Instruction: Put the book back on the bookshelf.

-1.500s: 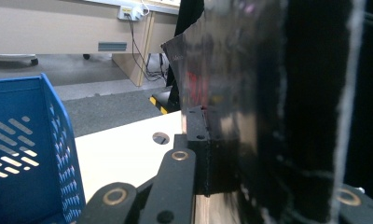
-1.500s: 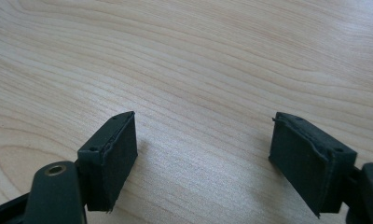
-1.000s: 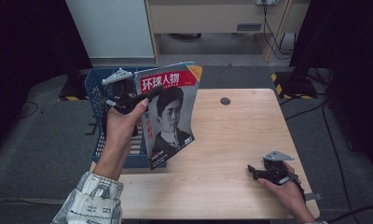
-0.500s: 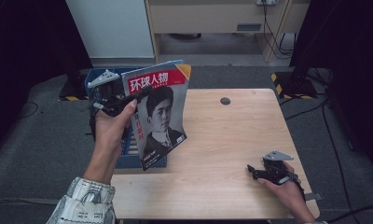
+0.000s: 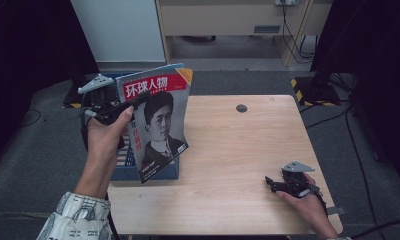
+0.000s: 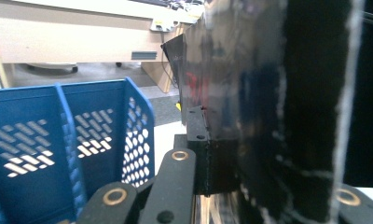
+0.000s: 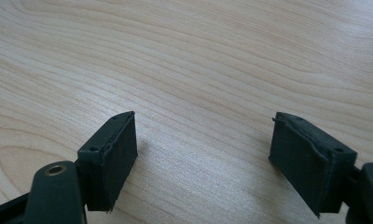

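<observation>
High view: left gripper (image 5: pixel 130 104) pinches the magazine (image 5: pixel 158 125) upright at its spine edge, jaws clamped, over the blue file rack (image 5: pixel 153 172) at the table's (image 5: pixel 228 150) nine o'clock (presumably for slotting in). Right gripper (image 5: pixel 275 184) rests at five o'clock, jaws spread, empty.

A magazine (image 5: pixel 159 125) with a red title band (white characters) and a black-and-white portrait, clamped between black jaws; beside them, a blue perforated file rack (image 6: pixel 72 140); pale woodgrain table (image 5: pixel 238 165).

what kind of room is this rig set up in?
Probably an office or lab corner set up for recording: a wooden table on grey carpet, a beige desk with trailing cables behind, and a blue file rack for magazines.
</observation>
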`<state>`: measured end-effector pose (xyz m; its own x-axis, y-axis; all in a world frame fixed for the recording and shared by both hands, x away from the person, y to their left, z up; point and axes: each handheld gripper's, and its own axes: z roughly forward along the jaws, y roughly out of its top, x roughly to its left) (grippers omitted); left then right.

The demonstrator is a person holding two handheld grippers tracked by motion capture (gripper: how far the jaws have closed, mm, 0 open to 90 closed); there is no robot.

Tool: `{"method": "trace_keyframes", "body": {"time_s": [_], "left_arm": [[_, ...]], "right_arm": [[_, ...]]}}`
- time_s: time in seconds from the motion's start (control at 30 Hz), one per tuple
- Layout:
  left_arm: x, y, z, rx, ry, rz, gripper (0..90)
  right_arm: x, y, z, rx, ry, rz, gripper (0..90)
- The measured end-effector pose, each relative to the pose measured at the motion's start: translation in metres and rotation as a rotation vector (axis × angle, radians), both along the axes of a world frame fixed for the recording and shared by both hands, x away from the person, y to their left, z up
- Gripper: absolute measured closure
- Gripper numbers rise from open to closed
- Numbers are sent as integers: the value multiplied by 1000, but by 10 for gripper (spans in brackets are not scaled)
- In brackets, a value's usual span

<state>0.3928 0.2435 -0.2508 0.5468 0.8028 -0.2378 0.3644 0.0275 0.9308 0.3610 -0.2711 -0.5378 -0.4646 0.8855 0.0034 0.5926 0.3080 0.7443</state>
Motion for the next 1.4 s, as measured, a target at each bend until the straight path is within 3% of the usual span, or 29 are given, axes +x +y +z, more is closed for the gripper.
{"method": "trace_keyframes", "body": {"time_s": [0.4,0.8,1.4], "left_arm": [[-5,24,5,0,-10,38,869],[-9,47,5,25,-11,77,869],[-10,60,7,5,-19,100,869]], "right_arm": [[0,0,0,2,0,-3,232],[0,0,0,1,-2,-1,231],[0,0,0,2,3,-1,232]]}}
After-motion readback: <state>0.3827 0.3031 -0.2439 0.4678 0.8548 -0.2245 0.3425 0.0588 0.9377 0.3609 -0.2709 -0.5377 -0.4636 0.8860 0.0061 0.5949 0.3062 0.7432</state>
